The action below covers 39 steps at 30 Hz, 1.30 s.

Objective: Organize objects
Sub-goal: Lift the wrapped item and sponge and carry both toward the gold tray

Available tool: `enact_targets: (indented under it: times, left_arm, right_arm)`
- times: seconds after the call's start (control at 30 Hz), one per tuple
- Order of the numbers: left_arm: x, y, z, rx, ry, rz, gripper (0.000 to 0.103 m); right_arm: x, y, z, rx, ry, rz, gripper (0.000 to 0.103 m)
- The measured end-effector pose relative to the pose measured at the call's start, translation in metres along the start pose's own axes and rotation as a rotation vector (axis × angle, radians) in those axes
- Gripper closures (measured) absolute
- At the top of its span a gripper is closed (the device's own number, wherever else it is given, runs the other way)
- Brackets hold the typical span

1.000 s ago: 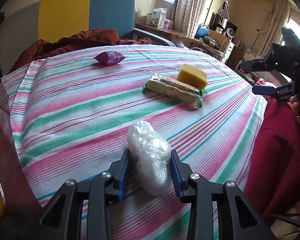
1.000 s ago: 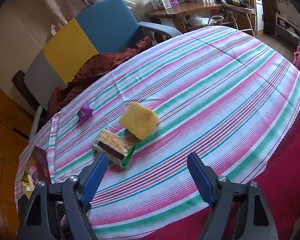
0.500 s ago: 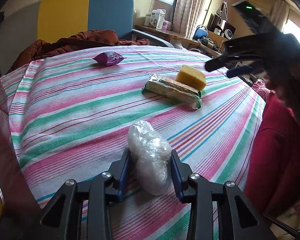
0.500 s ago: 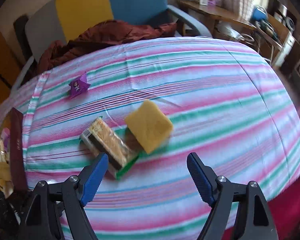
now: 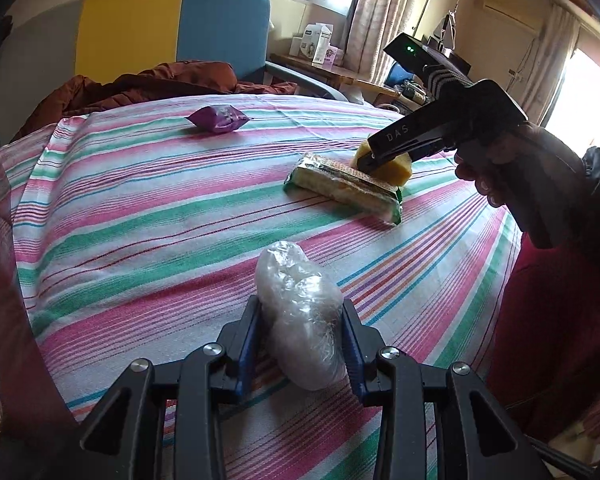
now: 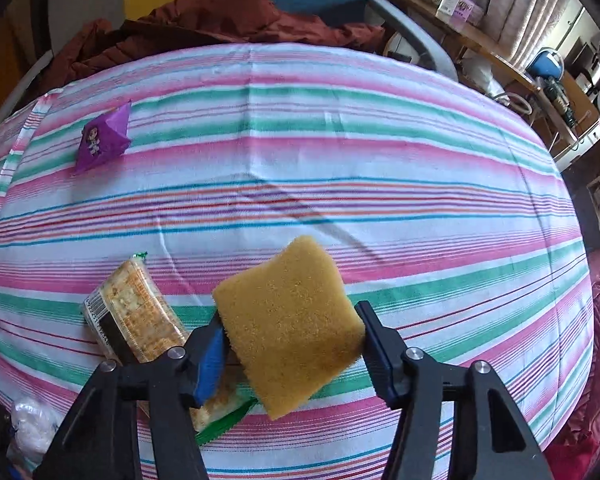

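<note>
My left gripper [image 5: 300, 309] is shut on a clear plastic-wrapped bundle [image 5: 288, 272] that rests on the striped tablecloth [image 5: 140, 220] near the front edge. In the right wrist view a yellow sponge [image 6: 284, 300] sits between the jaws of my right gripper [image 6: 290, 320]; the jaws are closing and both pads touch its sides. The left wrist view shows that gripper [image 5: 370, 162] pointing steeply down at the sponge [image 5: 398, 170], held by a hand. A cracker pack [image 5: 340, 188] lies against the sponge. A purple snack packet [image 5: 218, 118] lies farther back.
A yellow, blue and grey chair [image 5: 160, 28] with a brown garment [image 5: 160, 84] stands behind the table. Red cloth [image 5: 560, 320] hangs at the table's right edge. A side desk [image 6: 480, 40] with boxes stands at the back right.
My right gripper has come down over the yellow sponge, rolled, and narrowed its jaws around it. The left gripper and its bundle have stayed put.
</note>
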<state>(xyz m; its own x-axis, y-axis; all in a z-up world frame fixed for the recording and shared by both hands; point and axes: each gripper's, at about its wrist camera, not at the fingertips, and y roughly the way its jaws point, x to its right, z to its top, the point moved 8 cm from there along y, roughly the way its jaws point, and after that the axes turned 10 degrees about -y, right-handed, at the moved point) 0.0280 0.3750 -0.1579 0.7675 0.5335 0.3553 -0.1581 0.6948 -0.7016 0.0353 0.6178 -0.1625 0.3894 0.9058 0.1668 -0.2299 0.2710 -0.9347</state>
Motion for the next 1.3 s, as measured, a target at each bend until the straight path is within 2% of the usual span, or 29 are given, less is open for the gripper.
enact_targets:
  times: [0.3,0.6,0.8,1.0,1.3]
  left_arm:
    - [0.002,-0.001,-0.001,-0.006,0.018,0.025,0.065]
    - [0.002,-0.009,0.006,-0.055,-0.011,0.077,0.067]
    - [0.008,-0.048,0.024,0.019,-0.01,0.095,0.067]
    - [0.001,-0.088,0.04,0.1,-0.017,0.191,0.066]
    - [-0.035,-0.154,0.061,0.232,-0.065,0.312,0.066]
  right_arm:
    - [0.037,-0.004,0.003,0.033,0.108,-0.096,0.043]
    - [0.035,-0.008,0.016,0.068,0.079,-0.076,0.042]
    - [0.02,-0.018,0.015,0.101,0.062,-0.053,0.042]
    - [0.017,-0.023,0.015,0.122,0.051,-0.049,0.042]
    - [0.022,-0.023,0.015,0.125,0.062,-0.083,0.042]
